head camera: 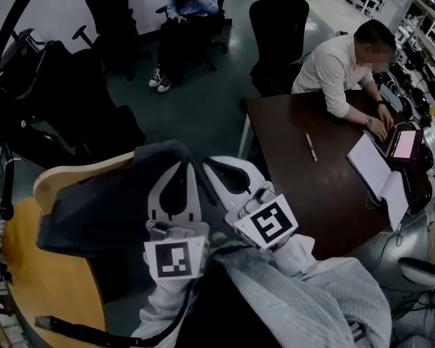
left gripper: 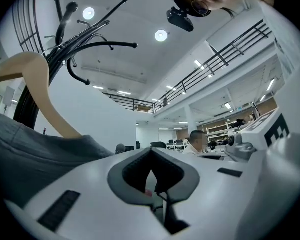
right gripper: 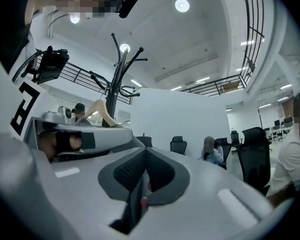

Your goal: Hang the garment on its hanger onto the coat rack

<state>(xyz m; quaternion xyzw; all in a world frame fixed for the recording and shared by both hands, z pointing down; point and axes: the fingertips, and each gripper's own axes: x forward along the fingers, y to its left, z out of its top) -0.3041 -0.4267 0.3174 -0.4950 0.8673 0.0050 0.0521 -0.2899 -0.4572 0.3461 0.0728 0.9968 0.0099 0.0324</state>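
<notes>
A dark grey garment [head camera: 94, 205] hangs over a pale wooden hanger [head camera: 61, 176] at the left of the head view. My left gripper [head camera: 183, 165] is shut, its tips over the garment's right edge, and nothing shows between its jaws. In the left gripper view the garment [left gripper: 25, 156] and hanger [left gripper: 45, 96] lie left of the jaws, below the black coat rack [left gripper: 65, 39]. I cannot tell what holds the hanger up. My right gripper [head camera: 216, 167] is shut and empty, close beside the left. Its view shows the coat rack [right gripper: 121, 69] and hanger [right gripper: 102, 110] farther off.
A dark brown table [head camera: 312, 187] at the right holds a pen, an open notebook [head camera: 380, 172] and a laptop, with a person in a white shirt [head camera: 341, 67] seated at it. Another person [head camera: 192, 9] sits beyond on an office chair. An orange wooden surface [head camera: 36, 281] is lower left.
</notes>
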